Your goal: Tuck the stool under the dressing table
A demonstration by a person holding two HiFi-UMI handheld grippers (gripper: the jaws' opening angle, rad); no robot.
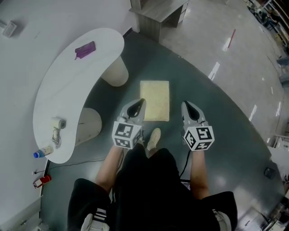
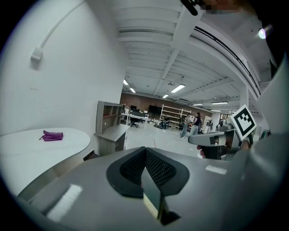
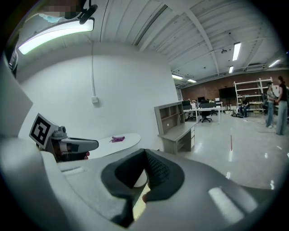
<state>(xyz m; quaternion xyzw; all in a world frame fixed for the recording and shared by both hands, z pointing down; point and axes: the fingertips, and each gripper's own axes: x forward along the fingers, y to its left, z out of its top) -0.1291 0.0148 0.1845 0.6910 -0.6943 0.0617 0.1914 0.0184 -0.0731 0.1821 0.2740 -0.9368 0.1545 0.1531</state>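
The stool [image 1: 155, 100] has a flat beige rectangular top and stands on the dark floor, to the right of the white curved dressing table [image 1: 67, 85]. My left gripper [image 1: 139, 104] is shut and empty, its tip over the stool's near left corner. To the right of the stool's near right corner my right gripper [image 1: 187, 107] is also shut and empty. In the left gripper view the jaws [image 2: 145, 151] meet with nothing between them, the table [image 2: 31, 151] off to the left. The right gripper view shows its jaws [image 3: 145, 153] shut, with a beige sliver of stool [image 3: 137, 205] below.
The table rests on two pale round legs [image 1: 116, 72] [image 1: 89, 124]. A purple cloth [image 1: 85, 49], a bottle [image 1: 43, 152] and a small roll with a cord [image 1: 57, 126] lie on it. A grey shelf desk [image 1: 158, 13] stands beyond. A red object [image 1: 40, 181] lies by the wall.
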